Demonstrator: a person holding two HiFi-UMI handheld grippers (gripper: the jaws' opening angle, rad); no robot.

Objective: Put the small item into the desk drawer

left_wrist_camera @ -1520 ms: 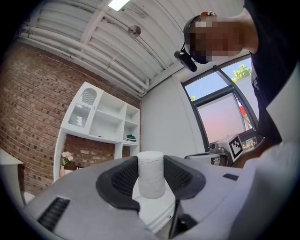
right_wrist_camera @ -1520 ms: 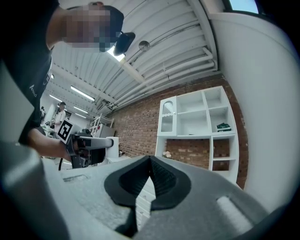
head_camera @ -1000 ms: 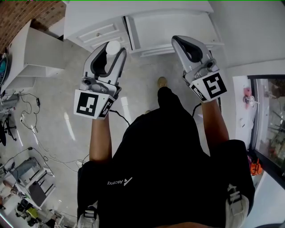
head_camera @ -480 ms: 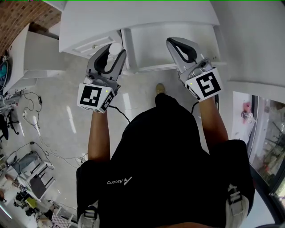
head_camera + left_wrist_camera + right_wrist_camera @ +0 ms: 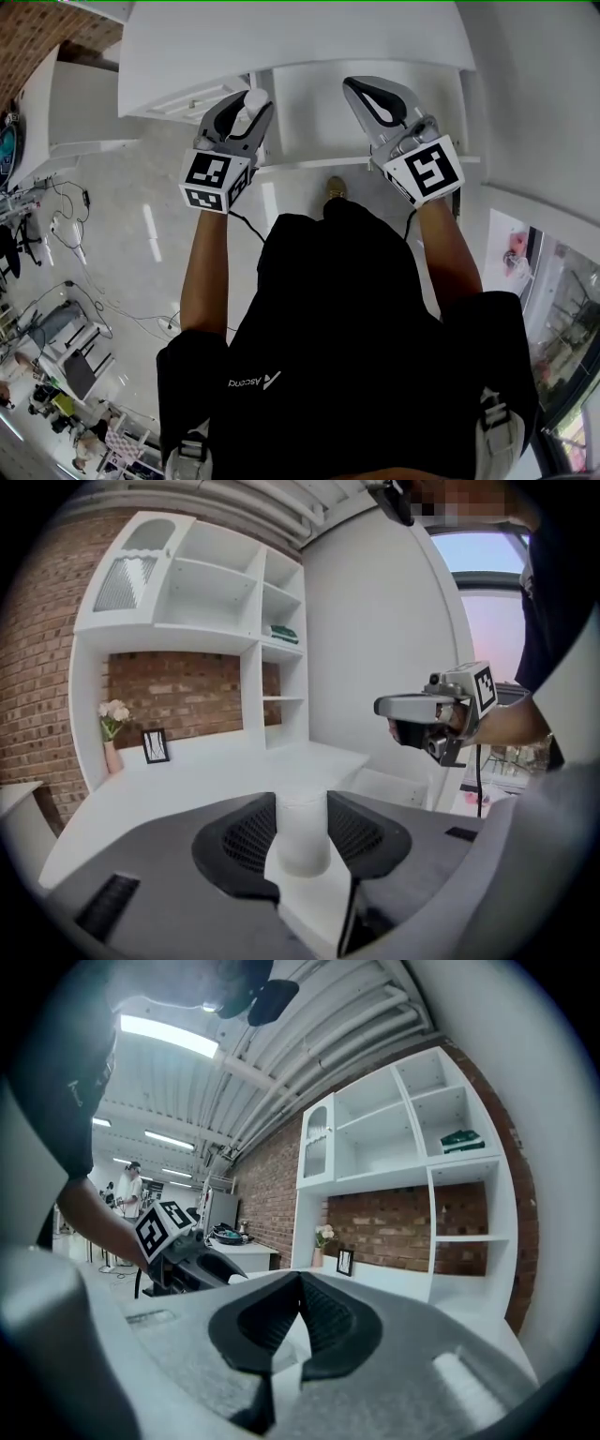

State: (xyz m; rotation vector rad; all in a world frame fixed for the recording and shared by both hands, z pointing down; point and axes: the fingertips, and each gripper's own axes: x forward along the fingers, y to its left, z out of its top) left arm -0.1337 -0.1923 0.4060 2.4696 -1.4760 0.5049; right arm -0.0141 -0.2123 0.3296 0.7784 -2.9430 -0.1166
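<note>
In front of the white wooden desk (image 5: 281,37), at the left, the left gripper (image 5: 249,105) is clenched on the small white cylindrical item (image 5: 303,832). Its ribbed black pads (image 5: 246,838) press the item's two sides. The item stands upright between them, at the left rim of the open white desk drawer (image 5: 319,122). A second ago the desk lay farther off. Now it fills more of the head view, and both grippers reach farther in over it. The grasp on the item is unchanged. To the right, the right gripper (image 5: 356,86) is closed with nothing in it, its tips over the drawer. White print on the person's black shirt (image 5: 337,309) seems to read "Ascend". The marker cubes (image 5: 211,178) carry only black-and-white squares.
</note>
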